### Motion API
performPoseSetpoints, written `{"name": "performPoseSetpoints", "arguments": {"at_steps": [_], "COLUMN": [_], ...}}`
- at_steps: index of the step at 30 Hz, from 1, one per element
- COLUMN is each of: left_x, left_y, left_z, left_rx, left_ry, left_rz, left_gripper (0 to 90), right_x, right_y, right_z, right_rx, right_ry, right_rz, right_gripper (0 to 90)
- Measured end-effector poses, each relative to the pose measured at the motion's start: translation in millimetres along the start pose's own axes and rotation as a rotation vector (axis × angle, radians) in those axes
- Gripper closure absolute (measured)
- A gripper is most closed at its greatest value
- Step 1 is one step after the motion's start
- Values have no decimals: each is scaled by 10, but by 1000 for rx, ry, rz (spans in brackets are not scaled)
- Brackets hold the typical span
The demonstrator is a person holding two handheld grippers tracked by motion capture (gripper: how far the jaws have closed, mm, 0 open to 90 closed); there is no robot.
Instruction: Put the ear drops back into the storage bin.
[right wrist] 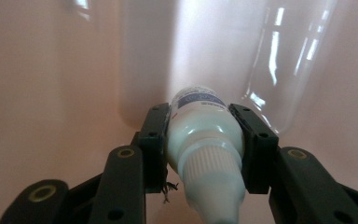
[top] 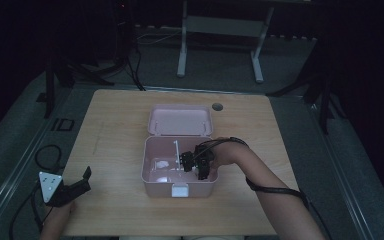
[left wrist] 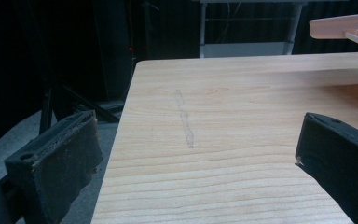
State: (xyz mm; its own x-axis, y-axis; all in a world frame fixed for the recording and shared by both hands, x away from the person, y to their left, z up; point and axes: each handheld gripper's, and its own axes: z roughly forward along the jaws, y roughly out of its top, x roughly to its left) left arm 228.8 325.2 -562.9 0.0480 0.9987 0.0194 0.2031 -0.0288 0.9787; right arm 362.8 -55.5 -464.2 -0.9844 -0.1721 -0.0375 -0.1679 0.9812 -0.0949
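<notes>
A pink box stands open mid-table, its lid tipped back. My right gripper reaches down into the box's right compartment. In the right gripper view its jaws are shut on a small white dropper bottle with a ribbed cap and a blue label, held close to the glossy pink inner wall. My left gripper rests at the table's front left corner. In the left gripper view its pads stand wide apart over bare wood, nothing between them.
A white divider splits the box, with pale items on its floor at the left. A white latch sits on the front wall. The wooden table has a dark grommet near its back edge. A desk frame stands behind.
</notes>
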Motion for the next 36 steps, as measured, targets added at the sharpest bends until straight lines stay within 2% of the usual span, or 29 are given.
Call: {"name": "performPoseSetpoints", "arguments": {"at_steps": [4, 14, 21, 30, 36], "left_x": [0, 0, 1, 0, 0], "left_y": [0, 1, 0, 0, 1], "left_z": [1, 2, 1, 2, 3], "left_rx": [1, 2, 1, 1, 2], "left_ry": [0, -2, -3, -3, -3], "left_rz": [0, 0, 0, 1, 1], "left_gripper": [3, 3, 3, 3, 3], "right_x": [-29, -85, -99, -118, -123], "right_y": [21, 66, 74, 64, 54], "right_z": [56, 185, 241, 212, 131], "right_rx": [15, 53, 61, 59, 53], "right_ry": [0, -1, 12, 17, 17], "right_rz": [33, 61, 57, 76, 83], "right_gripper": [598, 597, 596, 558, 548]}}
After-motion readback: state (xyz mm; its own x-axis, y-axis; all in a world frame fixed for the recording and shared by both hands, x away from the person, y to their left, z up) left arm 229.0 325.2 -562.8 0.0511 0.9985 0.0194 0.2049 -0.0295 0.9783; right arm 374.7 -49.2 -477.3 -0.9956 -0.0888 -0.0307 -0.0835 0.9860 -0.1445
